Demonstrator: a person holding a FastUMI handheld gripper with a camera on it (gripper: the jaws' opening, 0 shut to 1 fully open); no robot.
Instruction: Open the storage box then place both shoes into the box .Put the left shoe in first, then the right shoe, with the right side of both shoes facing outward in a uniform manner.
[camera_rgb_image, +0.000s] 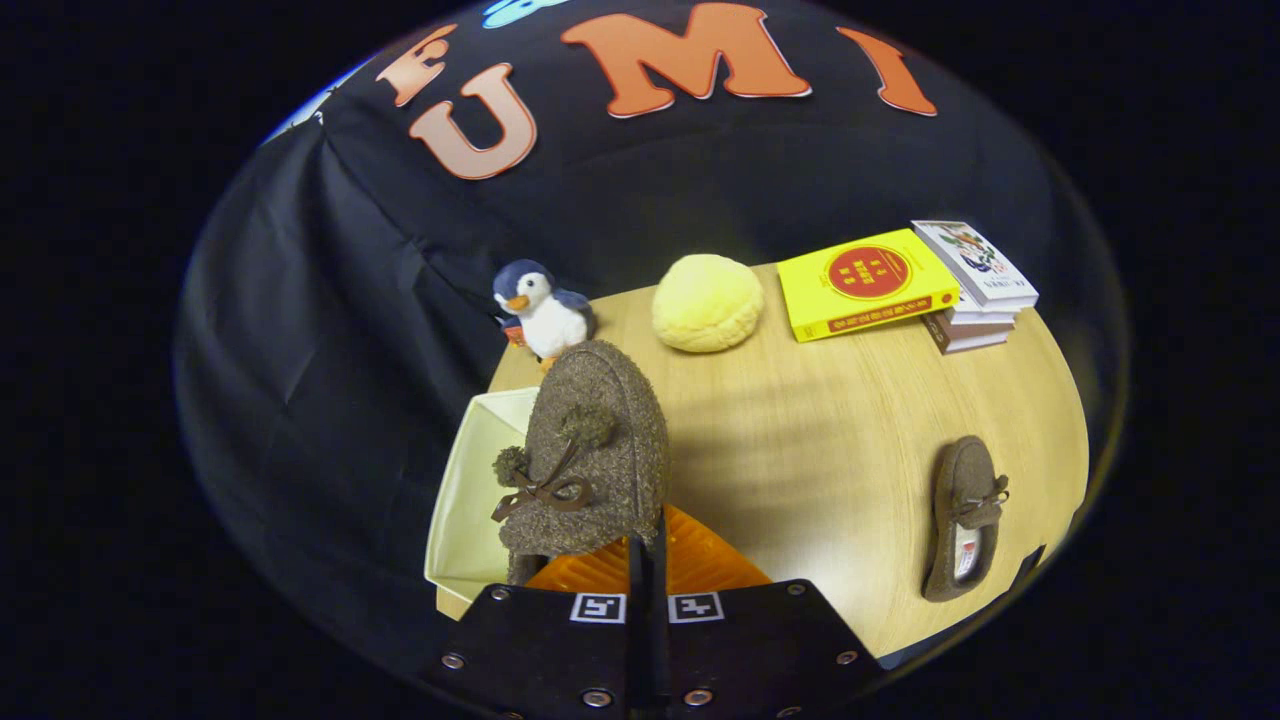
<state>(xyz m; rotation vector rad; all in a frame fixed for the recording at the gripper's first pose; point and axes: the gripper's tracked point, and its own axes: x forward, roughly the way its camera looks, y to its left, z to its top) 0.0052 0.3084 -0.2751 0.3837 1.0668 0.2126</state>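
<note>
My gripper (645, 545) is shut on a brown fuzzy shoe (590, 450) with a bow and pom-poms, held up off the table with its toe pointing away from me. Just beyond and below the held shoe lies the open pale storage box (470, 480), partly hidden by the shoe. The second brown shoe (965, 515) lies flat on the wooden table (830, 440), well off to the right of my fingers, its opening facing up.
At the table's back stand a plush penguin (540, 308), a yellow round cushion (707, 302), a yellow book (865, 283) and a small stack of books (975, 285). The black cloth wall hangs behind and to the left.
</note>
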